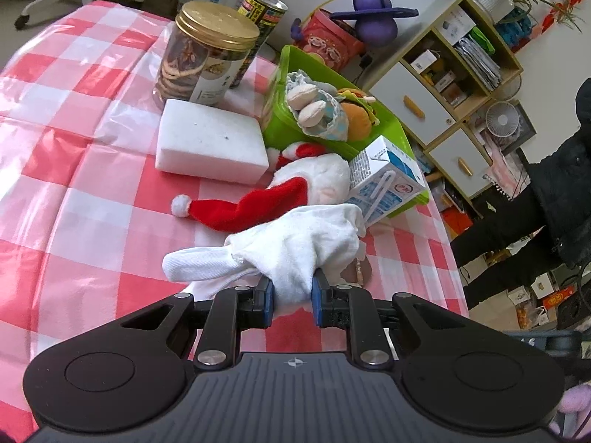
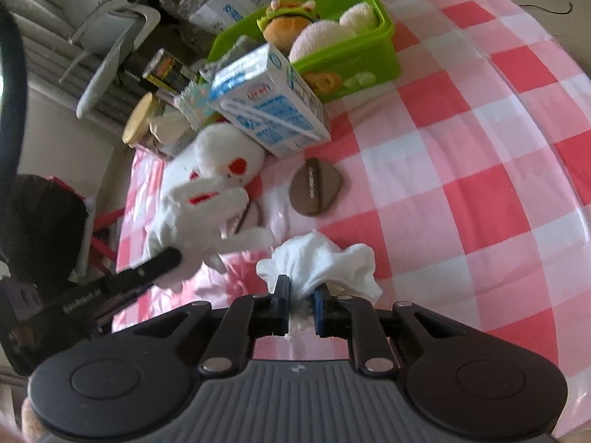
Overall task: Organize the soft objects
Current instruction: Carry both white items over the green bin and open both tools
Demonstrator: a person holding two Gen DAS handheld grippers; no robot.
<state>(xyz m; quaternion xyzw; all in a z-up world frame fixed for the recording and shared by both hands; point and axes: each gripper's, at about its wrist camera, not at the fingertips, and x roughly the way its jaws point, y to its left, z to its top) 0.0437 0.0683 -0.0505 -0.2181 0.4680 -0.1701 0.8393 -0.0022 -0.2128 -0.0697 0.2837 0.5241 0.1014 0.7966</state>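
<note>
White glove (image 1: 295,247) clamped between left gripper (image 1: 291,295) fingers, raised over checked tablecloth (image 1: 74,140). Crumpled white cloth (image 2: 325,258) pinched in right gripper (image 2: 301,295). Beyond: plush in Santa hat (image 1: 314,181) lying against milk carton (image 1: 384,177), white foam block (image 1: 210,140) beside it. Farthest: green bin (image 2: 369,55) holding plush toys, lidded jar (image 1: 207,51).

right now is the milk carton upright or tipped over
Tipped. The milk carton leans at a slant against the green bin, its lower end by the white plush.
</note>
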